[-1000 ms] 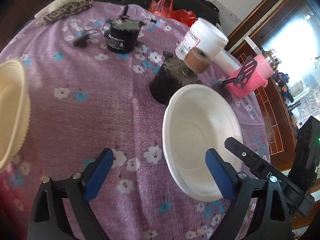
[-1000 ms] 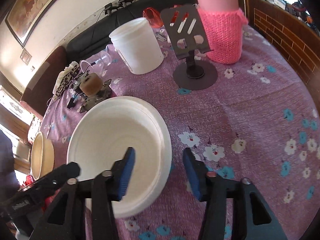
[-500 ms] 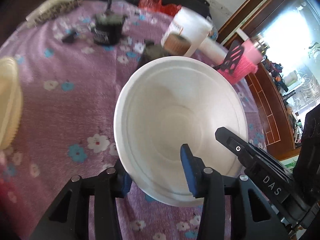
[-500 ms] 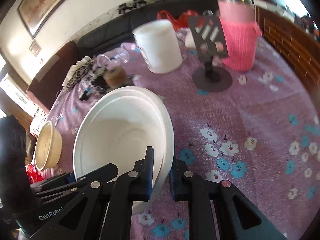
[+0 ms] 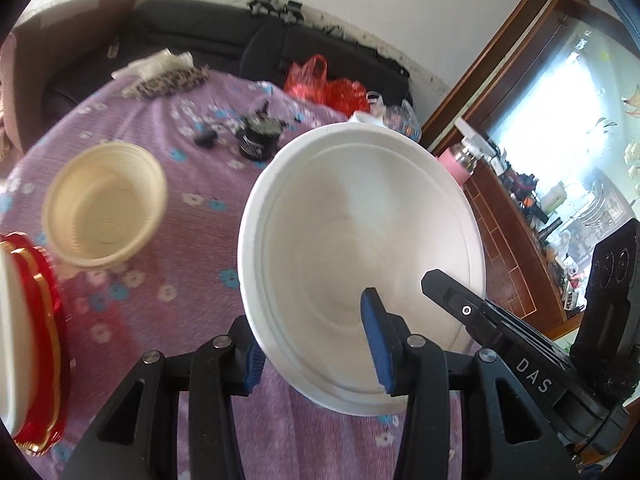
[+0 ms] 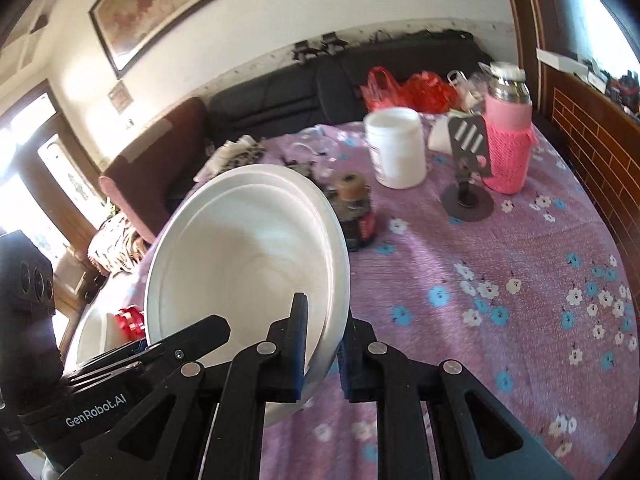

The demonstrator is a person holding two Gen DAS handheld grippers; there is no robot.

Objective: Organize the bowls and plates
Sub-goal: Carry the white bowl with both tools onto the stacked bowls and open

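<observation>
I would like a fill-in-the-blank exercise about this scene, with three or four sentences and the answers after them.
1. Both hand-held grippers, left and right, clamp the rim of the ____ bowl.
2. The cream bowl rests on a floral tablecloth whose ground colour is ____.
3. The steel flask wears a knitted sleeve coloured ____.
4. On the sofa behind the table lies a plastic bag coloured ____.

Answers: white; purple; pink; red

A home living room — a black sofa [image 6: 360, 76] beneath a framed painting [image 6: 168, 4], and a table [image 6: 520, 264] in a purple floral cloth — crowded with household clutter.
</observation>
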